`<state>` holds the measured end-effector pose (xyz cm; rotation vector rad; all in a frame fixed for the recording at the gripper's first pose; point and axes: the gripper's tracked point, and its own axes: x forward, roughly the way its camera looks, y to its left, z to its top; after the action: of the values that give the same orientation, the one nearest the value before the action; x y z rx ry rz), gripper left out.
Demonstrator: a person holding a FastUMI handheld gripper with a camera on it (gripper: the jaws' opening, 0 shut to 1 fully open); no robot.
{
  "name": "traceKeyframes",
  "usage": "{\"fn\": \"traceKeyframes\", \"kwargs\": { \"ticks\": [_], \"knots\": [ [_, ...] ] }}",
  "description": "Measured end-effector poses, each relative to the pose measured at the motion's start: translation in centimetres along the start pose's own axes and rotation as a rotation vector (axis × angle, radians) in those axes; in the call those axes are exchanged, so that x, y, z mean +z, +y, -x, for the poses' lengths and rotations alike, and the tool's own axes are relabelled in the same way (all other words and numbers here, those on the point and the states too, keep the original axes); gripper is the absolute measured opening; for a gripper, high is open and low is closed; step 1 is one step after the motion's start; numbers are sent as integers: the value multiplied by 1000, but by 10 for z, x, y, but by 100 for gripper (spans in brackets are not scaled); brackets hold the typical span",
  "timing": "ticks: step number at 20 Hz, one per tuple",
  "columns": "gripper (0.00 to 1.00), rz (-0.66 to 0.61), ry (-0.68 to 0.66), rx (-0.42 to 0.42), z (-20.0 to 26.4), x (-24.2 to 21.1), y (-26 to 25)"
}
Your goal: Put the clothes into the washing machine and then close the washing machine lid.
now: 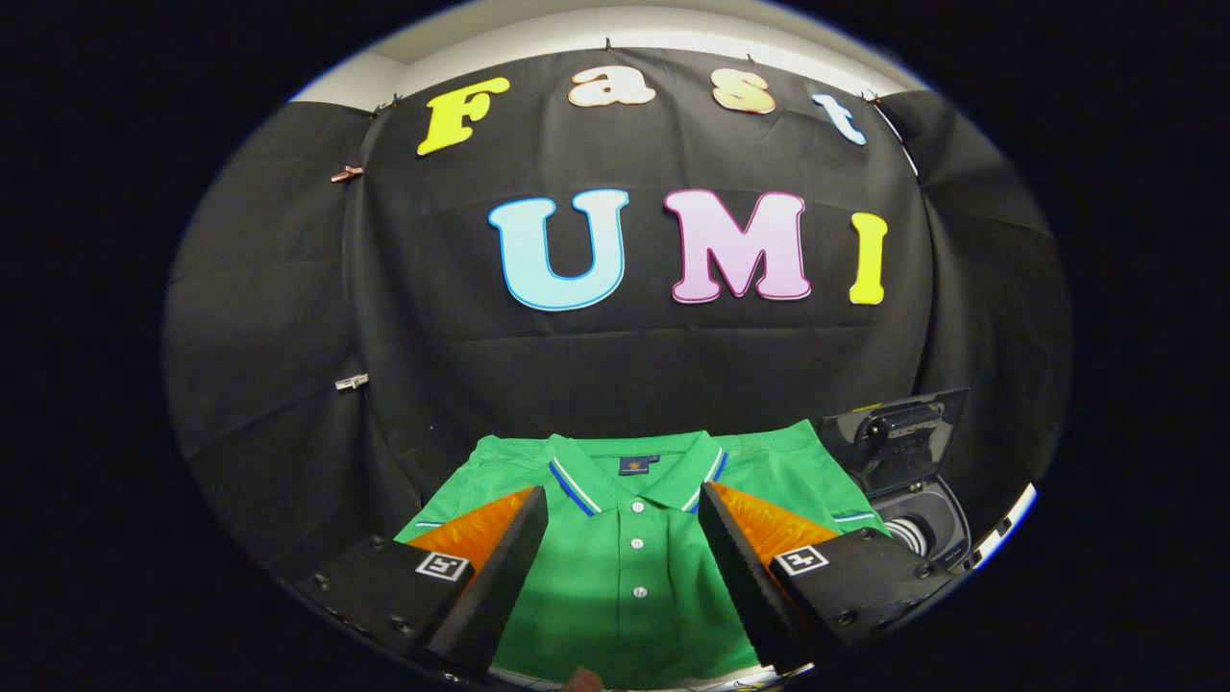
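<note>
Gripper [625, 538] w/ fingers spread wide apart, nothing clamped btwn them; both fingers hover over a green polo shirt [634, 586], which lies flat, front up, collar [634, 471] at 12 o'clock from the gap; the button placket [636, 543] runs straight down the middle btwn the fingers, three white buttons in a row; collar has blue and white edge stripes, small dark tag inside the neck; can't tell whether the fingers touch the cloth or hang just above it. Washing machine [927, 524] sits at approx 2 o'clock from the gripper, just beside the shirt's shoulder on that side; its lid [898, 437] stands raised, dark and tilted back, opening below it uncovered w/ a pale ribbed part showing inside; shirt wholly outside the machine. Black cloth wall [634, 365] at 12 o'clock beyond the shirt.
</note>
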<state>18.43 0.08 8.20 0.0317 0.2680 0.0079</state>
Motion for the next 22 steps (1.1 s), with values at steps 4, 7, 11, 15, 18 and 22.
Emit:
{"fn": "traceKeyframes", "kwargs": {
  "ticks": [4, 7, 11, 15, 18, 22],
  "knots": [
    [99, -23, 148, -4, -33, -14, -6],
    [99, 15, 259, -35, -46, -35, -18],
    [99, 53, 426, -44, -49, -67, -25],
    [100, 52, 515, -53, -46, -70, -27],
    [100, 44, 524, -55, -49, -68, -30],
    [88, 52, 525, -76, -47, -69, -39]
  ]
}}
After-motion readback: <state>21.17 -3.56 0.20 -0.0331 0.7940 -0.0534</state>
